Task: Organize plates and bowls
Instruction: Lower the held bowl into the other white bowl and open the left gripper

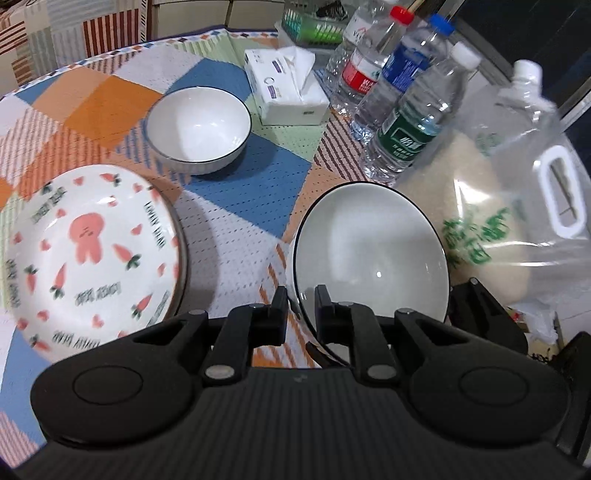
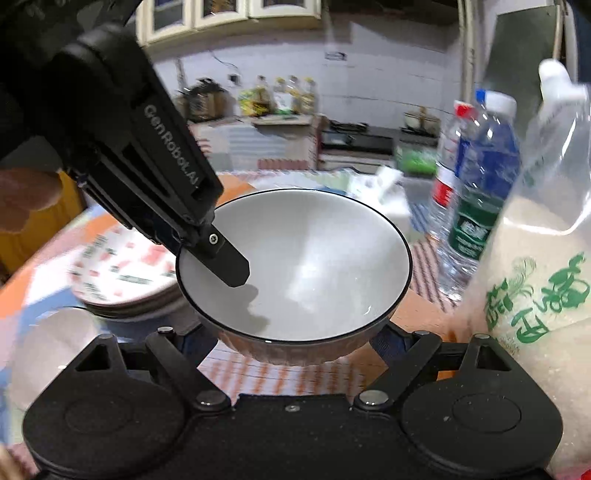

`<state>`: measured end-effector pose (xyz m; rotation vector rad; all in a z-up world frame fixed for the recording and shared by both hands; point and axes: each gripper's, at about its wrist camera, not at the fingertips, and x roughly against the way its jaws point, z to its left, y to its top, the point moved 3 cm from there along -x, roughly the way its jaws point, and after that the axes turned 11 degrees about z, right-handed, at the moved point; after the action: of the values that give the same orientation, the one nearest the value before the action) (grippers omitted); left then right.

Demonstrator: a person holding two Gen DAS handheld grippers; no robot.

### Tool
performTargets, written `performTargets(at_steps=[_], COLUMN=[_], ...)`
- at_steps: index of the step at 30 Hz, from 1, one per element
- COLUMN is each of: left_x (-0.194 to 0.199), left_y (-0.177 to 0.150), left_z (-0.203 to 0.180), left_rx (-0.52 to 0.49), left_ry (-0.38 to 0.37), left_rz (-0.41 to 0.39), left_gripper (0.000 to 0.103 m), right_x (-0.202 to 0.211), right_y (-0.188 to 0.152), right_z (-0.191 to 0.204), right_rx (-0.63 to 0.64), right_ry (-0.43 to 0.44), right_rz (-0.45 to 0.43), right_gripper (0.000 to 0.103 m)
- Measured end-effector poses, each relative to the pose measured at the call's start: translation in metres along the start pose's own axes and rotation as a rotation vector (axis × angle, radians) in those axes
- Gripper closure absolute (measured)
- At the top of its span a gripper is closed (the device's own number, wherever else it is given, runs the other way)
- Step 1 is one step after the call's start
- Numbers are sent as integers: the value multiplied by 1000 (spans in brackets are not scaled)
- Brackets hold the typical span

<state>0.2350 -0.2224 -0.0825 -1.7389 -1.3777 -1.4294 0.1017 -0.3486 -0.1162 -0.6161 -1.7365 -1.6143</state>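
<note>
My left gripper (image 1: 301,306) is shut on the rim of a white bowl with a dark rim (image 1: 369,251) and holds it tilted above the table. In the right wrist view the same bowl (image 2: 314,266) fills the middle, with the left gripper's finger (image 2: 229,264) inside its left rim. My right gripper's fingers are hidden under and behind the bowl, spread wide to either side. A second white bowl (image 1: 199,125) stands further back. A carrot-and-bunny plate (image 1: 88,254) tops a stack at left, also in the right wrist view (image 2: 122,273).
A tissue box (image 1: 284,88), three water bottles (image 1: 402,96) and a big clear bag of rice (image 1: 509,206) stand at the right. A green basket (image 1: 314,26) is at the back. The checked tablecloth (image 1: 251,192) covers the table.
</note>
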Motion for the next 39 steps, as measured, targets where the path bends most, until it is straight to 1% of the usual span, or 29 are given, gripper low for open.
performTargets(at_steps=[5,9,11,15,18,20,24,27,29,31,34,39], left_x=[32,56,67,84,92,93,86,82,78,71,60,42], left_y=[-21,-40,-51,-70,-85,-95,-112,-125,-132,-136,-140,-142], left_z=[9,17,23,38,51,61,80,90,96,103,110,118], left_rx=[32,54,63,88,110,131,176,171,186,207,224,229], left_ry=[-15,-20,-18,-24,-16,-14,-6,4,14,19,59,104], left_rz=[-19,-34,-38,-42,-44,-38,-14,-12,0,15,34,66], left_gripper=[90,90,90,90,90,90,91,90,91,91,91,91], right_x=[28,52,62,74,74,73,65,55,50,45,39,23], right_y=[1,2,3,7,12,13,11,3,0,-4,-5,-13], right_z=[18,34,44,61,72,79,96,109,116,121,125,135], right_rx=[93,148,170,211,229,245,293,326,341,342,343,365], right_ry=[46,84,117,179,230,263,295,314,318,342,361,353], right_rz=[-42,-49,-47,-49,-38,-22,5,35,49,64,82,129], right_gripper=[11,11,11,11,11,11,11,11,11,11,11,11])
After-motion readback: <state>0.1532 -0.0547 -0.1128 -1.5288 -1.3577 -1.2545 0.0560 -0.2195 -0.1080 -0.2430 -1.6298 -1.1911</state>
